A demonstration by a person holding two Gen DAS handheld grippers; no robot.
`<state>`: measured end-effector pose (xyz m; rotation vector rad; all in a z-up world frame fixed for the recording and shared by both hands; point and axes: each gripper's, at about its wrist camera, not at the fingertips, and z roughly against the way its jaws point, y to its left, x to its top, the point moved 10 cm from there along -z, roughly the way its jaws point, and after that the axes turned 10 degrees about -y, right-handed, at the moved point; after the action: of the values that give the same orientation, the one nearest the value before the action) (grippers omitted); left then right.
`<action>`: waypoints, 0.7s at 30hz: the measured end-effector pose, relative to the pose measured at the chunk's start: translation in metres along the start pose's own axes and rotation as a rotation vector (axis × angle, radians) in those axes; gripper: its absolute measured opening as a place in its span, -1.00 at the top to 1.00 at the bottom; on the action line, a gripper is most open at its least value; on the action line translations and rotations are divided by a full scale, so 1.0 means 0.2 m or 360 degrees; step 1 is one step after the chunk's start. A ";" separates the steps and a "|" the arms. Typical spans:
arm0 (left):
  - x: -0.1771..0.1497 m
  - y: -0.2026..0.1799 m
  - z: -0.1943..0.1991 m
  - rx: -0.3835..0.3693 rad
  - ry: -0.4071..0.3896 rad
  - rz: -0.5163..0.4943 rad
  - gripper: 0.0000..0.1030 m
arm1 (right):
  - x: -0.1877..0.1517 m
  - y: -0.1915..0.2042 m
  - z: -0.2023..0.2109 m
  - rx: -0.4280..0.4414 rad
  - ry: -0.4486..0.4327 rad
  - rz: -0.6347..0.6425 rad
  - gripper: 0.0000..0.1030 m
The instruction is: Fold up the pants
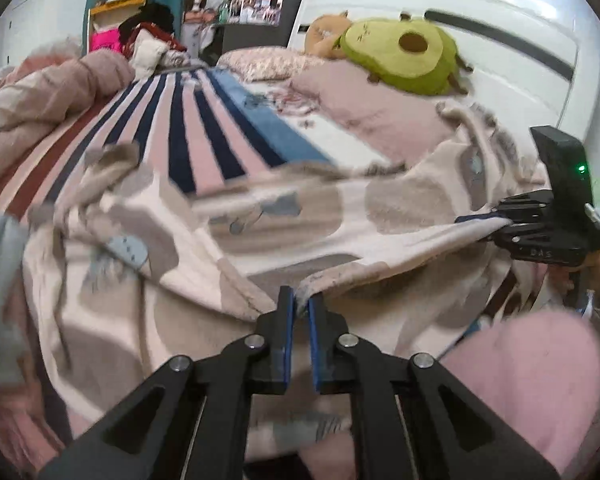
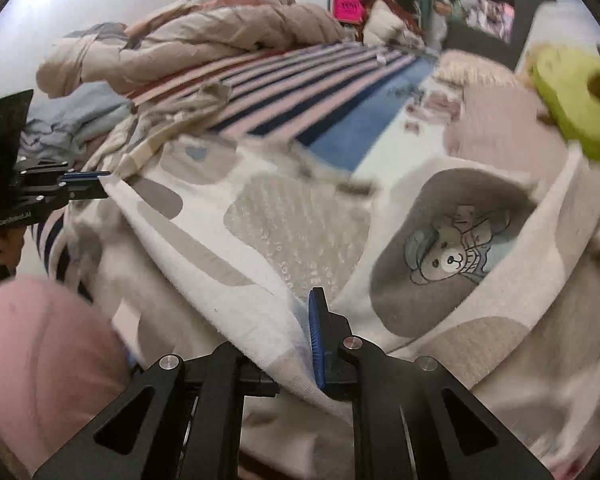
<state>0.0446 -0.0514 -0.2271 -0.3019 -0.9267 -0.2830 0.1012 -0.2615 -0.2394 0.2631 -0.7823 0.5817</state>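
Clearly both grippers are clamped on the same garment. The left gripper (image 1: 299, 304) has its blue-padded fingers nearly together on a fold of the pants (image 1: 284, 216), a cream fabric with grey-brown patches and small cartoon prints, pinched right at the fingertips. The right gripper (image 2: 306, 312) grips another stretch of the same edge; cloth drapes over its left finger, so only the right blue pad (image 2: 315, 344) shows, with the fabric pressed against it. Between the two grippers the edge of the pants is pulled taut and lifted, while the rest of the garment sags and trails down onto the bed.

A teddy-bear print (image 2: 452, 258) sits inside a grey patch on the hanging part near the right gripper. Behind the pants lies a striped blanket (image 1: 188, 136) in pink, navy and blue, and beyond it a crumpled beige duvet (image 2: 204, 36) is heaped at the far side. A green avocado plush toy (image 1: 404, 54) rests on a pink pillow (image 1: 364, 104) against the white headboard (image 1: 500, 28).

Low in both views is a soft pink shape (image 1: 532, 376), probably the person's knee, though blur makes that uncertain. Shelves (image 1: 256, 0) at the back hold small items too blurred to name.
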 end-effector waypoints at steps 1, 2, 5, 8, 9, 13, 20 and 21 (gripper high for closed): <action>-0.04 0.01 -0.01 0.0024 0.0029 -0.0001 0.83 | -0.05 0.01 -0.02 -0.0018 -0.0007 -0.0049 0.89; -0.07 0.02 -0.01 0.0049 0.0056 -0.0005 0.78 | -0.08 0.01 -0.03 -0.0028 0.0004 -0.0083 0.86; -0.11 0.11 0.02 0.0171 0.0093 -0.0004 0.17 | -0.11 0.01 -0.03 -0.0009 -0.0028 -0.0208 0.64; -0.03 0.20 0.11 0.0188 0.0010 0.0066 -0.06 | -0.04 -0.02 0.08 0.0043 -0.0107 -0.0300 -0.24; 0.00 0.23 0.14 0.0205 -0.0014 0.0087 -0.09 | -0.01 -0.04 0.12 0.0028 -0.0155 -0.0297 -0.29; 0.07 0.32 0.16 0.0258 -0.0059 0.0117 -0.14 | 0.19 -0.23 0.32 -0.0275 -0.0378 -0.0321 -0.34; 0.17 0.26 0.04 0.0205 -0.0085 0.0108 -0.14 | 0.37 -0.60 0.31 -0.0930 -0.0546 -0.0292 -0.47; 0.18 0.25 0.02 0.0203 -0.0088 0.0098 -0.14 | 0.37 -0.64 0.29 -0.1001 -0.0535 -0.0279 -0.47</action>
<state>0.0802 -0.0080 -0.2011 -0.2214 -0.9838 -0.1588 0.1828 -0.3607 -0.1477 -0.1568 -1.2117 0.1048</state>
